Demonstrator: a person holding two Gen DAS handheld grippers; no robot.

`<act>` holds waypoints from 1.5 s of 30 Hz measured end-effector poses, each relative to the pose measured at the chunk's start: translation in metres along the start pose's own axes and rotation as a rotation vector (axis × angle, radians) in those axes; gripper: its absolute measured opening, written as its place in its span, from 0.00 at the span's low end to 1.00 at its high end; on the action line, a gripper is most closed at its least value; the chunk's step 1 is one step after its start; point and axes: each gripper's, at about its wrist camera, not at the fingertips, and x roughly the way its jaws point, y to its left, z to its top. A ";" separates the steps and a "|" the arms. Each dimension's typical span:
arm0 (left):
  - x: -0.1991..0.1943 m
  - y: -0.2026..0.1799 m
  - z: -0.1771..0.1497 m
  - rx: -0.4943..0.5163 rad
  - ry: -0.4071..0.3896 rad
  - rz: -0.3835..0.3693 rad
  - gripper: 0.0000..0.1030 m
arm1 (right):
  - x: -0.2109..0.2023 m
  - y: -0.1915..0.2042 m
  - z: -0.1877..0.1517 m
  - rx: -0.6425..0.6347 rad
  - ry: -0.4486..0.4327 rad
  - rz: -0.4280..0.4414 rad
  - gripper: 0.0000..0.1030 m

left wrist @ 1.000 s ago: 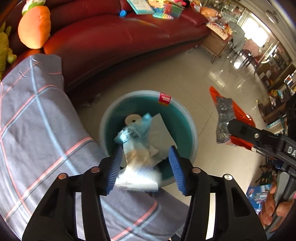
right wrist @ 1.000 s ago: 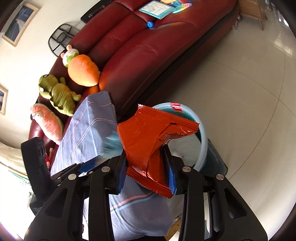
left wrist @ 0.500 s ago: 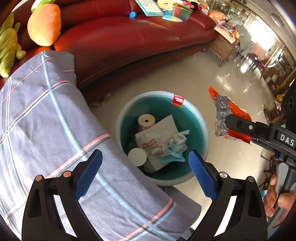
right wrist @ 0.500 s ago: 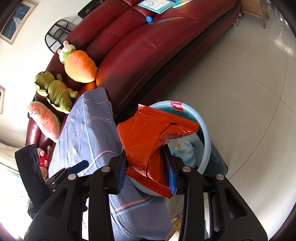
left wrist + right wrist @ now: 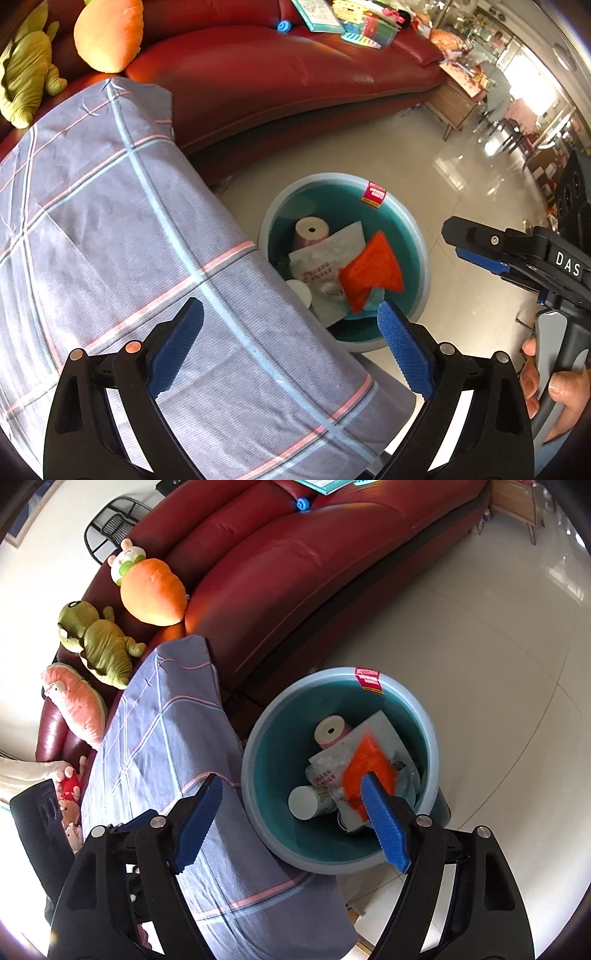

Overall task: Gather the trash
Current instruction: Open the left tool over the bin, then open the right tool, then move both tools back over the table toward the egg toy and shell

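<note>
**Orange wrapper lands in the bin, both grippers empty**

Using the teal bin (image 5: pixel 341 771) as the anchor and going left to right. Far left of the bin there's a dark red sofa (image 5: pixel 280 572) with plush toys on it: a green dinosaur (image 5: pixel 96 642) and an orange carrot (image 5: pixel 153 590). Right up against the bin's left side is a surface draped in grey-blue checked cloth (image 5: pixel 110 236).

The left gripper (image 5: pixel 290 347) hangs over the cloth edge and the bin's near rim, jaws spread wide, nothing between them.

Inside the bin: a pink-and-white roll (image 5: pixel 330 733) toward the back, a white printed bag (image 5: pixel 325 254) in the middle, a white-capped container (image 5: pixel 304 803) at the near left, and the orange wrapper (image 5: pixel 371 275) lying on top of the pile, a bit blurry.

The right gripper (image 5: pixel 291 823) sits above the bin. Its jaws have just been opening and now stand apart with nothing pinched; the wrapper is down in the bin, just past the right pad.

Right of the bin is bare glossy tile floor (image 5: pixel 498 635).
</note>
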 end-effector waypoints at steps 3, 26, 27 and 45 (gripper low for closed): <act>-0.003 0.007 -0.005 -0.014 0.001 -0.005 0.92 | -0.003 0.000 -0.005 0.013 -0.002 -0.017 0.74; -0.092 0.069 -0.092 -0.100 -0.107 0.019 0.92 | -0.029 0.089 -0.088 -0.151 0.034 -0.047 0.82; -0.095 0.073 -0.096 -0.107 -0.109 0.022 0.92 | -0.028 0.096 -0.094 -0.164 0.041 -0.042 0.82; -0.139 0.181 -0.201 -0.241 -0.146 0.138 0.93 | 0.012 0.175 -0.172 -0.339 0.191 0.004 0.82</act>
